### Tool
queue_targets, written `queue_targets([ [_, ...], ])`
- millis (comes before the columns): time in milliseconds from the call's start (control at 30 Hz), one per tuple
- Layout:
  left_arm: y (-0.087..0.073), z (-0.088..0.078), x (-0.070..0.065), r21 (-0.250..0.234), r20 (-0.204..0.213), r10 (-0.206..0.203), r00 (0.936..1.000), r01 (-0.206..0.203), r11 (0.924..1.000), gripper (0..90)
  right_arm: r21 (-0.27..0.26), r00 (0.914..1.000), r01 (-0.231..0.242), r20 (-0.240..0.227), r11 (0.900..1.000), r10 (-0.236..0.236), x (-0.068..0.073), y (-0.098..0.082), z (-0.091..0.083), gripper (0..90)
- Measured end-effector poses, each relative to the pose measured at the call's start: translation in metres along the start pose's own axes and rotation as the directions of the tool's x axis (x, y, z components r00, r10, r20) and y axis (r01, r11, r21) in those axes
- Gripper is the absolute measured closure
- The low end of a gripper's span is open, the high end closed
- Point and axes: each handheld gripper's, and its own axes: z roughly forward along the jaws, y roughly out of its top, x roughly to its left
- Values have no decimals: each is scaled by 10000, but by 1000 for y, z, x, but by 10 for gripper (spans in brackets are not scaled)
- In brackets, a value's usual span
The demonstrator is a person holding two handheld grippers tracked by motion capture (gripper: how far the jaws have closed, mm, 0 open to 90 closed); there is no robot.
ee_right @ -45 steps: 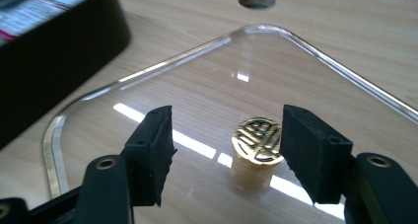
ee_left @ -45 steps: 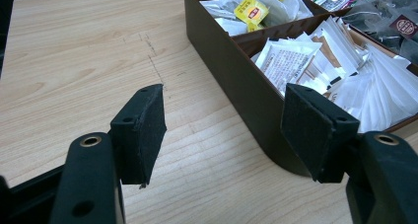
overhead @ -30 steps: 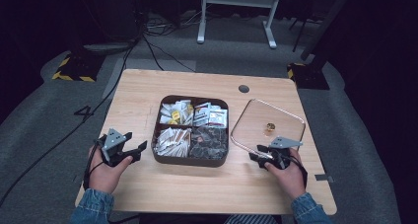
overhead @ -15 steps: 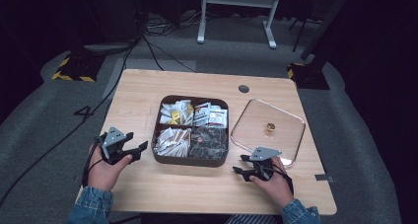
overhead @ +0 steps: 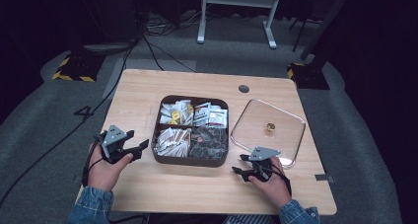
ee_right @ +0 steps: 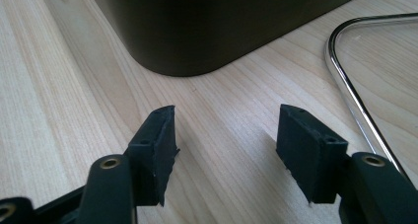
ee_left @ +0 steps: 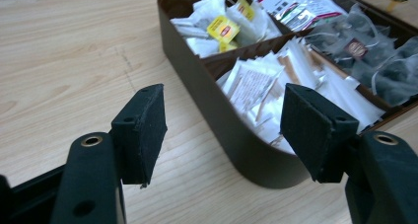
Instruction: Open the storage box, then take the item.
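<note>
Right gripper (overhead: 240, 165) nearer box (overhead: 162, 157); opening.

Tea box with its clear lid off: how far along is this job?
Done: the clear lid lies on the table right of the open tea box. In hand: nothing; the left gripper and right gripper flank the box with jaws open, the right's having just been opening. Left: any handling of the sachets.

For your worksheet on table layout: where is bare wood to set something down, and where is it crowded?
Free: the strip behind the brown box, and the front edge of the table between the two hands. Crowded: the right side, where the glass lid lies close beside the box.
</note>
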Motion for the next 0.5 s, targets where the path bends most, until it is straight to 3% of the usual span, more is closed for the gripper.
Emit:
queue_targets([
  [233, 15, 12, -10, -255, 139, 49, 9999, -45, 9997, 366, -5, 10000, -1, 4, 10000, 1, 0, 0, 0, 406],
  [333, 22, 22, -18, -354, 410, 183, 9990, -169, 9992, 371, -10, 10000, -1, 1, 10000, 1, 0, 0, 0, 406],
  [500, 24, 43, -26, 120, 629, 593, 9963, -602, 9981, 412, -10, 10000, 2, 2, 10000, -2, 0, 0, 0, 406],
])
